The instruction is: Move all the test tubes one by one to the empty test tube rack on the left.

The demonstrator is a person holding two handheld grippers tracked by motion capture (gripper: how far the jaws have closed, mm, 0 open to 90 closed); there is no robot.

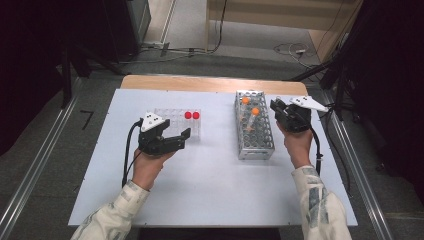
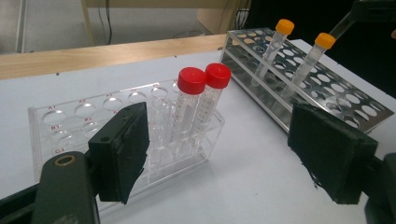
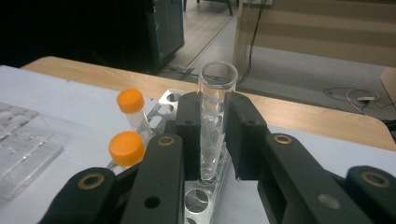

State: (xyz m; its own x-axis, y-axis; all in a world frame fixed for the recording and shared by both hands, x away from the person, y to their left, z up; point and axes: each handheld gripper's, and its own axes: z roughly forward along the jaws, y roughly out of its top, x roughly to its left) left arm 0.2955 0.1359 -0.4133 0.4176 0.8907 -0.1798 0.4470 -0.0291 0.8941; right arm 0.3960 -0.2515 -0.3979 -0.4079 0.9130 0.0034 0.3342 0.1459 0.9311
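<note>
My right gripper (image 3: 215,135) is shut on an uncapped clear tube (image 3: 215,93), held upright with its tip at the top of the metal rack (image 3: 196,196). Two orange-capped tubes (image 3: 130,100) (image 3: 126,148) lean in that rack just left of it. In the high view the right gripper (image 1: 276,107) hovers over the rack's right side (image 1: 255,145). My left gripper (image 2: 217,154) is open with nothing between its pads, close to a clear plastic rack (image 2: 60,126) holding two red-capped tubes (image 2: 190,100) (image 2: 212,93). From above, the left gripper (image 1: 181,140) rests just in front of that rack (image 1: 170,117).
The white table top (image 1: 210,185) has a wooden strip (image 1: 200,82) along its far edge. Beyond it lie a grey floor with cables (image 1: 290,49) and dark equipment stands on both sides. The two racks stand a hand's width apart.
</note>
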